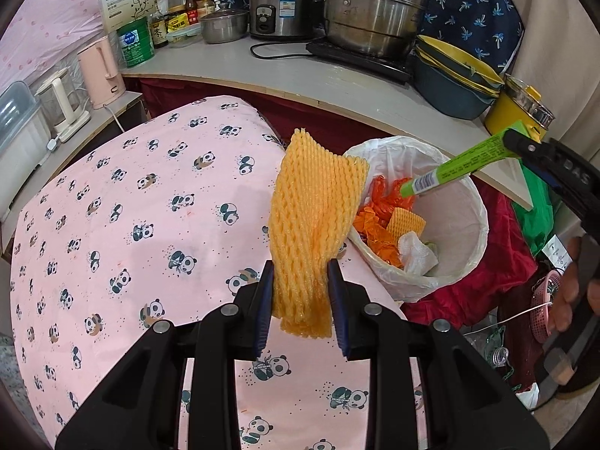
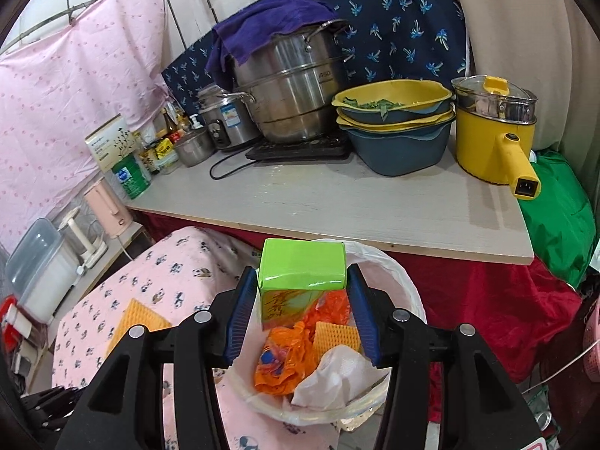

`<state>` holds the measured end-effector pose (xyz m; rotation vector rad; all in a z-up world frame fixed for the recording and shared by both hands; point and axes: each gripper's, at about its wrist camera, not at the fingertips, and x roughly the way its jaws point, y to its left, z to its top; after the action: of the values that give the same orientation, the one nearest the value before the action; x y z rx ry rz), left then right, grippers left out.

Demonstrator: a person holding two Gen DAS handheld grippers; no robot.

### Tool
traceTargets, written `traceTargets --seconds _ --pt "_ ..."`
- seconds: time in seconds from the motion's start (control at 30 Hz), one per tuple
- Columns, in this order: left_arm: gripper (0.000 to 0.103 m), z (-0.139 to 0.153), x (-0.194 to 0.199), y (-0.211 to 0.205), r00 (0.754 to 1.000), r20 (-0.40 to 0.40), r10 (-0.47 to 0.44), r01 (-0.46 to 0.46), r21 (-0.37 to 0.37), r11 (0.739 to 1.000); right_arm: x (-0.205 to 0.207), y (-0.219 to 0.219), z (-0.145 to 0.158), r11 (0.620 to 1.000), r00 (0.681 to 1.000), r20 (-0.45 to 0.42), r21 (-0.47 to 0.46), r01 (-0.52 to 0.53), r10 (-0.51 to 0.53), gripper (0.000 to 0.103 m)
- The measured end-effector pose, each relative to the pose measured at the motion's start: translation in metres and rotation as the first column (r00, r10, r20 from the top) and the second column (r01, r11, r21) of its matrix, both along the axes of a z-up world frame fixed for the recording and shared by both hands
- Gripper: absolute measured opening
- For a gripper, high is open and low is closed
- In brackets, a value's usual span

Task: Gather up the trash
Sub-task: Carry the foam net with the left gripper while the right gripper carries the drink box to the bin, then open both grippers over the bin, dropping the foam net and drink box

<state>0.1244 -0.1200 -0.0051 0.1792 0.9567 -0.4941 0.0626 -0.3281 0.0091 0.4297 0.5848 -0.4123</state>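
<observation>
My left gripper is shut on a yellow foam fruit net, which stands up from the jaws over the panda-print cloth, just left of the bin. The white-lined trash bin holds orange plastic, a piece of yellow foam and white tissue. My right gripper is shut on a green carton, held above the bin's opening. In the left wrist view the carton sticks out from the right gripper over the bin's far rim. The foam net also shows at lower left in the right wrist view.
A panda-print pink cloth covers the table left of the bin. Behind it, a grey counter carries steel pots, stacked bowls and a yellow pot. Red cloth hangs below. A person's hand shows at the right.
</observation>
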Motion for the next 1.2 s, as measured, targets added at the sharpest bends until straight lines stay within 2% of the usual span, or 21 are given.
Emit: traceTargets --seconds 0.3,0.63,0.73,0.83,0.87,1.2 --pt "0.027 -0.002 0.002 -0.028 0.999 -0.006 -0.050 0.050 0.005 0.999 -0.006 -0.013 0.003 1.000 1.000 0.011 0.015 0.027 -0.027 0.048" --pt "0.027 -0.010 0.006 -0.095 0.986 -0.026 -0.163 0.164 0.021 0.986 -0.030 -0.024 0.003 0.999 0.999 -0.005 0.030 0.043 -0.043 0.049" --pt "0.034 -0.015 0.008 -0.113 0.982 -0.041 -0.186 0.186 0.010 0.982 -0.036 -0.025 0.002 0.998 0.999 -0.013 0.030 0.050 -0.049 0.050" --pt "0.053 -0.018 0.011 -0.124 0.982 -0.045 -0.183 0.183 -0.005 0.983 -0.040 -0.029 0.000 0.998 0.998 -0.022 0.033 0.057 -0.056 0.050" --pt "0.055 -0.018 0.011 -0.126 0.983 -0.038 -0.179 0.179 -0.005 0.984 -0.042 -0.030 -0.001 0.998 0.998 -0.024 0.034 0.061 -0.060 0.052" --pt "0.059 -0.019 0.015 -0.115 0.992 -0.010 -0.123 0.123 0.010 0.992 -0.039 -0.021 -0.006 0.999 0.999 -0.046 0.031 0.030 -0.028 0.057"
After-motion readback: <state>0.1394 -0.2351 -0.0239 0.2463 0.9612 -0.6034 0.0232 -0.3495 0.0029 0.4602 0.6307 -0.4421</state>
